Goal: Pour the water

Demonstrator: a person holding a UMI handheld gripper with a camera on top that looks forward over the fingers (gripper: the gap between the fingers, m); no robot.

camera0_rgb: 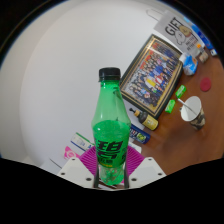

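A green plastic bottle (110, 125) with a black cap (109, 74) stands upright between my fingers. My gripper (111, 162) is shut on the bottle's lower body, the pink pads (81, 153) pressing on it from both sides. A white cup (192, 116) stands on the wooden table (185, 145) beyond and to the right of the bottle. The bottle's base is hidden behind the gripper body.
A framed colourful picture (152, 70) leans behind the bottle to the right. Small items lie near it: a green piece (170, 104), a pink disc (204, 84), a boxed item (143, 119). A white wall fills the left side.
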